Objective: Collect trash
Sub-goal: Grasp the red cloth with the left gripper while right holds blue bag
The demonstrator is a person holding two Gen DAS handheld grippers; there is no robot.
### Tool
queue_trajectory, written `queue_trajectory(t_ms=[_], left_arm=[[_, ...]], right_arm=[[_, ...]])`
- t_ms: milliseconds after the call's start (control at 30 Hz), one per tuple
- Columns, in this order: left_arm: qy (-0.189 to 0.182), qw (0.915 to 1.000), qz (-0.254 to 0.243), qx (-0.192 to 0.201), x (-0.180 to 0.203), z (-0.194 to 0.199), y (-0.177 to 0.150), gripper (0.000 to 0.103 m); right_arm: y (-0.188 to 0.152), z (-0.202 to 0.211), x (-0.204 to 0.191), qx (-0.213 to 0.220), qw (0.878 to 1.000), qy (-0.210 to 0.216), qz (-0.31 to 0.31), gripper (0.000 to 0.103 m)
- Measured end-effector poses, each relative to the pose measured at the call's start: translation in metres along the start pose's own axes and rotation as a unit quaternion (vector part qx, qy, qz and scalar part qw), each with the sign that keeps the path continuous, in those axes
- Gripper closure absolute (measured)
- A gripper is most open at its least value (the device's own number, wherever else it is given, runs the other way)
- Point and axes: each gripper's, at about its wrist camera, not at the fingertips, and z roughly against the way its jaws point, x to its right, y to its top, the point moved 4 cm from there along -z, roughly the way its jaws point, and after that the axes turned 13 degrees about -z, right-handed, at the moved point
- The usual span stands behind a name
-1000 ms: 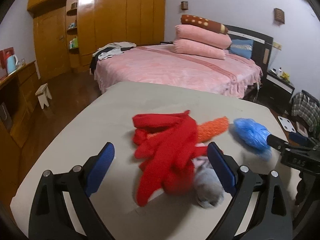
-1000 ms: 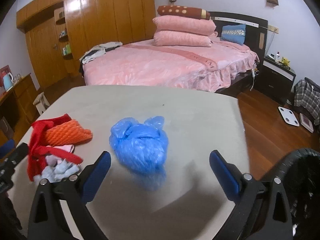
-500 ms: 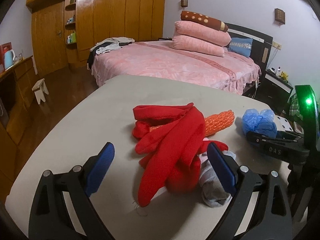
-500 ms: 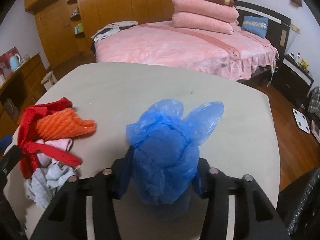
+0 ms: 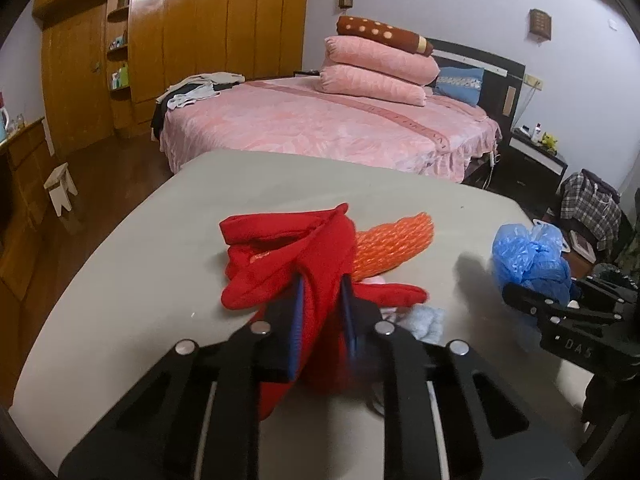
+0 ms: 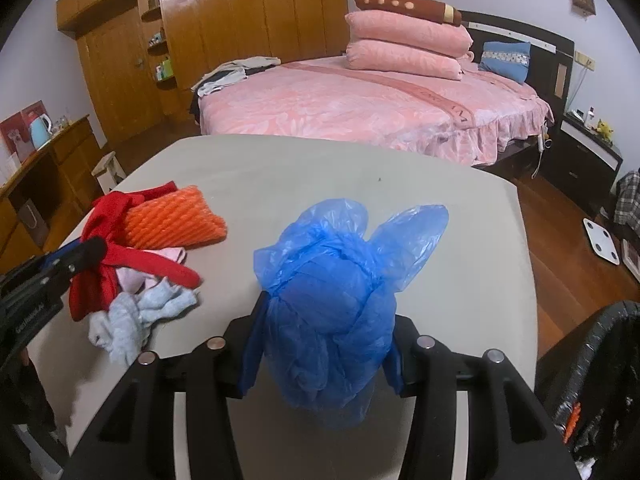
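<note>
"DAS" in raised letters on the right tongs (image 5: 538, 304) (black body), other lettering illegible

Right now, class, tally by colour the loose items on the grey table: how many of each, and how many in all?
Red: 1, the red cloth, pinched in the left gripper
Orange: 1, the orange foam net
Blue: 1, the blue plastic bag, in the right gripper
Pink: 1, the pink cloth
Pale grey-blue: 1, the crumpled cloth
Total: 5
</note>
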Motion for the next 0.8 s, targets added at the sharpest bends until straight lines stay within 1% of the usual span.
queue_trajectory(t_ms=[133,267,333,467,500,567,600,633,667,700,733,800], left_arm=[[-0.012,0.9998,0.003,0.016,0.007,0.017,0.003,0.091],[-0.031,0.9992,-0.006,0.024,0.020,0.037,-0.002,0.091],[-0.042,0.9989,0.000,0.022,0.025,0.044,-0.008,0.091],[-0.055,0.9985,-0.004,0.008,0.037,0.050,-0.022,0.090],[-0.056,0.9984,-0.007,0.003,0.040,0.050,-0.027,0.087],[-0.053,0.9985,-0.010,-0.011,0.045,0.047,-0.036,0.083],[-0.051,0.9986,-0.009,-0.015,0.046,0.046,-0.038,0.073],[-0.048,0.9986,-0.007,-0.018,0.045,0.046,-0.040,0.066],[-0.044,0.9988,-0.006,-0.019,0.044,0.046,-0.042,0.053],[-0.039,0.9991,-0.004,-0.019,0.043,0.046,-0.043,0.047],[-0.036,0.9992,-0.001,-0.019,0.041,0.046,-0.044,0.044],[-0.031,0.9992,0.001,-0.025,0.038,0.042,-0.042,0.032]], right_arm=[[-0.001,0.014,0.000,0.010,1.000,0.007,-0.002,0.054],[-0.004,0.028,0.001,0.016,1.000,0.014,-0.007,0.054],[-0.008,0.035,0.002,0.018,1.000,0.016,-0.008,0.054],[-0.018,0.044,0.005,0.013,1.000,0.017,-0.011,0.054],[-0.022,0.046,0.006,0.011,1.000,0.016,-0.010,0.054],[-0.029,0.049,0.009,0.007,1.000,0.013,-0.007,0.054],[-0.034,0.049,0.011,0.003,1.000,0.010,-0.008,0.054],[-0.037,0.049,0.013,-0.001,1.000,0.009,-0.009,0.054],[-0.041,0.048,0.014,-0.005,1.000,0.007,-0.010,0.054],[-0.045,0.047,0.017,-0.011,1.000,0.005,-0.013,0.054],[-0.046,0.046,0.019,-0.013,1.000,0.004,-0.014,0.054],[-0.050,0.044,0.020,-0.017,1.000,0.001,-0.014,0.054]])
